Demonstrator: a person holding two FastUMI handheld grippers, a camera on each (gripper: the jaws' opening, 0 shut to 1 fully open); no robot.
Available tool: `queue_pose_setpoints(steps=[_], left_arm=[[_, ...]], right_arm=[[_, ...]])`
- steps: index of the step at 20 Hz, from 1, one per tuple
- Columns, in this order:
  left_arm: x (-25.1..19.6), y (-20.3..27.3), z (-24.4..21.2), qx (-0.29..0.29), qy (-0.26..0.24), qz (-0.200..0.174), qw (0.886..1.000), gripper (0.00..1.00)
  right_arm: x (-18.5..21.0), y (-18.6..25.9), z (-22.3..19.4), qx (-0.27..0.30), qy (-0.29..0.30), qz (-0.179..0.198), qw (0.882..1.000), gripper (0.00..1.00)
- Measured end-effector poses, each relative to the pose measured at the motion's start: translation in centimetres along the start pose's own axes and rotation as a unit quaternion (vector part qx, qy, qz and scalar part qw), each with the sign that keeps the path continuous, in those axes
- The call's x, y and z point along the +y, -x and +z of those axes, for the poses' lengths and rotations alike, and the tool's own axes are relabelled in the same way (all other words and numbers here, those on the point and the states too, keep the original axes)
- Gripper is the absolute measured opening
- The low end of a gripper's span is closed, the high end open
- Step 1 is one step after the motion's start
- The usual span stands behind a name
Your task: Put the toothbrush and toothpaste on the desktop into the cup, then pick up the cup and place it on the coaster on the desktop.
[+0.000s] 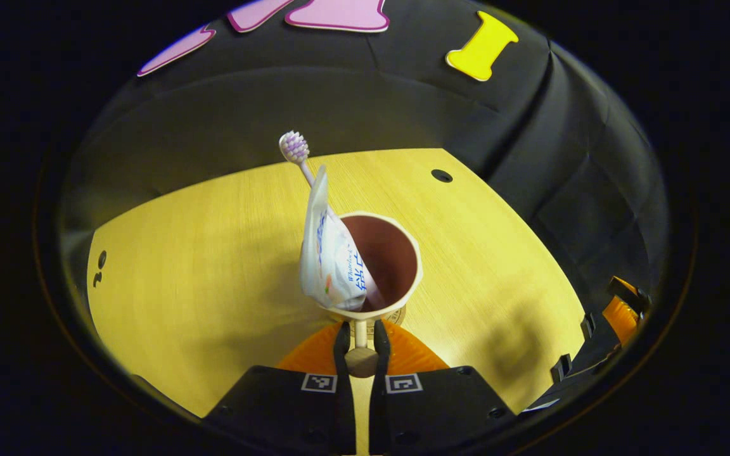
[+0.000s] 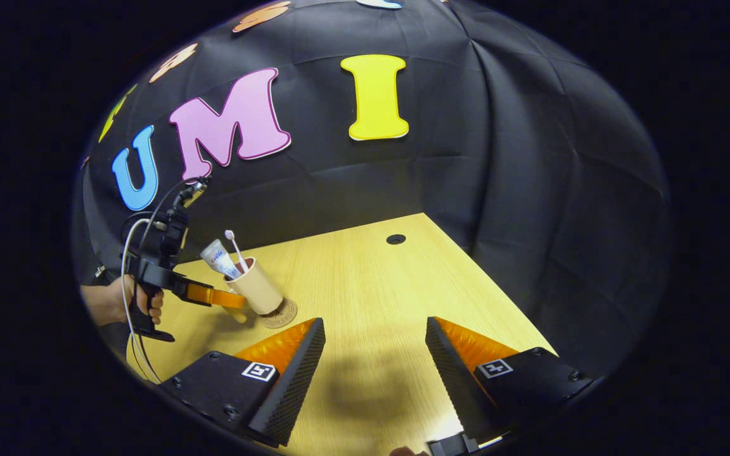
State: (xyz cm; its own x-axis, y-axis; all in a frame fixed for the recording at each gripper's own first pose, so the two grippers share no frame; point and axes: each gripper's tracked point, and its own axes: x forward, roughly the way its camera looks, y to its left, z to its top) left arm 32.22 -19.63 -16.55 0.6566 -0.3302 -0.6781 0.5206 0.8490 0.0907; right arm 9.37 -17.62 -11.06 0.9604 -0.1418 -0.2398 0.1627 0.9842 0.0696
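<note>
Two fingers of the left gripper point(image 1: 360, 339) sit at the bottom of the left gripper view, and they are squeezed tight on the thin handle point(image 1: 360, 334) of the cup point(image 1: 385, 266). Both fingers press on that handle, one on each side. This cup is tan outside and dark reddish-brown inside. It is tipped a little, with its open top facing the camera.

Inside the cup stands the toothpaste point(image 1: 328, 253) — a white tube with blue writing, leaning on the left side of the rim. Behind it pokes up the toothbrush point(image 1: 295, 151), with its bristly head at the top.

Under the cup peeks the edge of a round coaster point(image 1: 397, 315). It lies flat on the yellow wooden desktop point(image 1: 213, 253).

In the right gripper view, the right gripper point(image 2: 374, 354) has its two fingers wide apart, with nothing between them. It hangs over the desktop point(image 2: 371, 285), well apart from the cup.

Farther off on the left of that view is the cup point(image 2: 258, 288) again, with the toothpaste point(image 2: 219, 258) and toothbrush point(image 2: 235, 242) sticking out. The cup leans, and its bottom is at the coaster point(image 2: 281, 313) — I cannot tell if it touches. A hand point(image 2: 121, 303) holds the left gripper point(image 2: 229, 299) there.
</note>
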Motion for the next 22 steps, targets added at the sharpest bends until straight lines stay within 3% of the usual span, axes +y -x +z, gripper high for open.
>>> queue_pose_setpoints(steps=[6, 7, 13, 16, 18, 19, 21, 22], left_arm=[[-0.2, -1.2, -0.2, 0.02, -0.028, 0.006, 0.999, 0.13], [-0.3, -1.0, -0.3, 0.021, -0.029, 0.008, 0.999, 0.09], [0.0, -0.3, -0.1, 0.011, -0.021, 0.019, 1.0, 0.25], [-0.8, 0.8, 0.8, -0.012, -0.014, 0.008, 1.0, 0.41], [-0.9, 2.3, 1.3, -0.03, -0.005, 0.009, 1.0, 0.65], [-0.8, 3.1, 1.8, -0.041, -0.001, 0.009, 0.999, 0.84], [-1.2, 4.9, 2.5, -0.07, 0.005, 0.001, 0.998, 0.98], [-1.3, 5.9, 2.7, -0.08, 0.007, -0.003, 0.997, 0.98]], right_arm=[[-0.6, -0.7, -0.6, 0.008, -0.001, 0.002, 1.0, 0.98], [-0.6, -0.8, -0.8, 0.009, -0.002, 0.002, 1.0, 0.98], [0.3, -1.0, -1.3, 0.015, 0.003, 0.013, 1.0, 0.98], [0.8, -0.8, -1.4, 0.014, 0.007, 0.019, 1.0, 0.98], [1.0, -0.7, -1.0, 0.01, 0.007, 0.021, 1.0, 0.98], [1.2, -0.6, -0.9, 0.008, 0.006, 0.022, 1.0, 0.98], [1.6, -0.3, -0.6, 0.003, 0.007, 0.024, 1.0, 0.98], [1.7, -0.2, -0.5, 0.002, 0.009, 0.024, 1.0, 0.98]])
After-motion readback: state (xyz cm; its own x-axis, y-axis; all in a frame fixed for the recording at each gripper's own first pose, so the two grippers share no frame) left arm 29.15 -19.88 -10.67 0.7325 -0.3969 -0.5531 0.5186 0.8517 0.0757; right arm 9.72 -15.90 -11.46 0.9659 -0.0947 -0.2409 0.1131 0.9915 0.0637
